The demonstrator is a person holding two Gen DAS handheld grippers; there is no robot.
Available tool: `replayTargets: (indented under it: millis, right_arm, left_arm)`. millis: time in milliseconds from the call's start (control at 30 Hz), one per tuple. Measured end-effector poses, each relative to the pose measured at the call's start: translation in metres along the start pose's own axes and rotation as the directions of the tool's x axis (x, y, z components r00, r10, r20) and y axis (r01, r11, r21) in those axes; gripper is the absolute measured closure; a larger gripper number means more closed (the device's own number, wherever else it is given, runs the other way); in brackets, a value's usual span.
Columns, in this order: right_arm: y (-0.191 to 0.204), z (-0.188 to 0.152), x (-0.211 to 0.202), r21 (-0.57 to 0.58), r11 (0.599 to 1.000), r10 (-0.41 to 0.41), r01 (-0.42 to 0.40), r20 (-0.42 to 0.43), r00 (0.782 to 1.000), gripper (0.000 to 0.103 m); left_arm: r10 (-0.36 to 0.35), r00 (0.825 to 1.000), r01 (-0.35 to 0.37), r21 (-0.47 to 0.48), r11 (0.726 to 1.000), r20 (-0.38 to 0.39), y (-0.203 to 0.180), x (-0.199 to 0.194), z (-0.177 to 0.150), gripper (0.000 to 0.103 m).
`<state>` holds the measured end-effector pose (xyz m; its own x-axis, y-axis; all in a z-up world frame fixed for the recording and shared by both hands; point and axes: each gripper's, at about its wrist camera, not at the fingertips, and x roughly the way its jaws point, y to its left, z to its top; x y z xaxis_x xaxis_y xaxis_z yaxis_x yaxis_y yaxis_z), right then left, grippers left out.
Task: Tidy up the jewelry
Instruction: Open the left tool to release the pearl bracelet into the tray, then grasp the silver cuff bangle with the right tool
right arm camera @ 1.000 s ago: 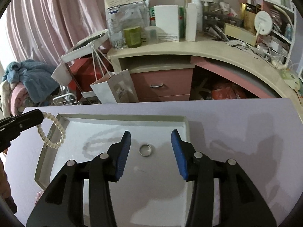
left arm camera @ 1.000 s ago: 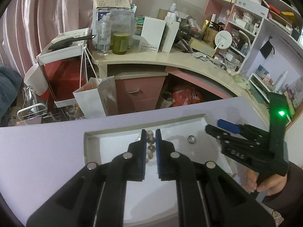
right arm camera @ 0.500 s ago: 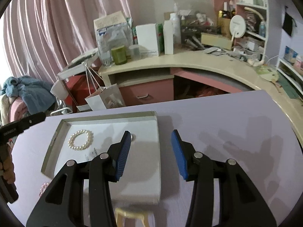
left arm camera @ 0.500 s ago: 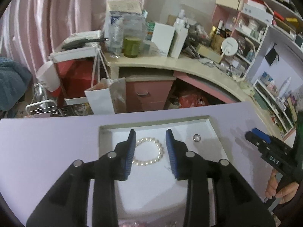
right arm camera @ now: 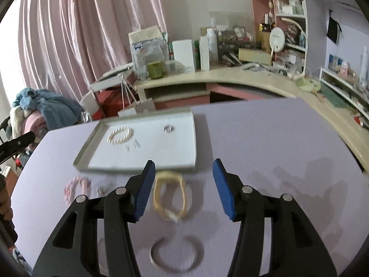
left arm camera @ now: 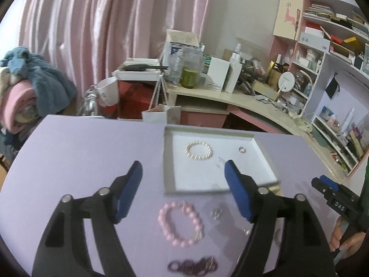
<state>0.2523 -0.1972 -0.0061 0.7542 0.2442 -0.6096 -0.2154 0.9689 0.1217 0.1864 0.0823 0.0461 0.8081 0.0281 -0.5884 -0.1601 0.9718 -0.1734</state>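
Observation:
A white jewelry tray (left arm camera: 203, 184) (right arm camera: 184, 164) lies on the purple table. In it are a white pearl bracelet (left arm camera: 198, 150) (right arm camera: 120, 135), a silver ring (left arm camera: 242, 149) (right arm camera: 169, 128) and small earrings (right arm camera: 133, 145). My left gripper (left arm camera: 183, 189) is open and empty above a pink bead bracelet (left arm camera: 180, 224) (right arm camera: 76, 188) in front of the tray. My right gripper (right arm camera: 183, 188) is open and empty over a yellow bangle (right arm camera: 169, 196). A silver cuff (right arm camera: 175, 254) lies nearer me.
A small silver piece (left arm camera: 216, 213) and a dark purple bracelet (left arm camera: 192, 265) lie on the table near the pink one. A cluttered desk (right arm camera: 207, 76) and shelves (left arm camera: 322, 57) stand behind. Pink curtains hang at the back.
My left gripper released the pearl bracelet into the tray, opened wide and drew back. Both grippers pulled back toward me from the tray to the loose jewelry in front of it.

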Motion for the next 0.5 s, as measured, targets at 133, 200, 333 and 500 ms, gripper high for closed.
replayTargets:
  millis: [133,200,333,500]
  right_arm:
    - [0.001,-0.031,-0.009,0.000,1.000,0.001,-0.001,-0.031,1.000,0.047]
    - [0.000,-0.044,-0.012,0.001,1.000,0.000,0.000,-0.038,0.999,0.042]
    - [0.003,-0.070,-0.016,0.000,1.000,-0.011,0.011,-0.064,0.998,0.029]
    - [0.005,-0.095,-0.010,0.012,0.999,-0.030,0.032,-0.117,0.993,0.023]
  left_arm:
    - [0.028,1.000,-0.028,-0.018,0.999,-0.001,0.001,-0.023,-0.036,0.018]
    - [0.037,0.999,-0.037,-0.030,0.999,-0.004,0.004,-0.030,-0.050,0.016]
    - [0.056,0.998,-0.057,-0.070,0.996,-0.017,0.009,-0.046,-0.081,0.012]
    - [0.076,0.997,-0.078,-0.094,0.992,-0.022,0.016,-0.059,-0.104,0.009]
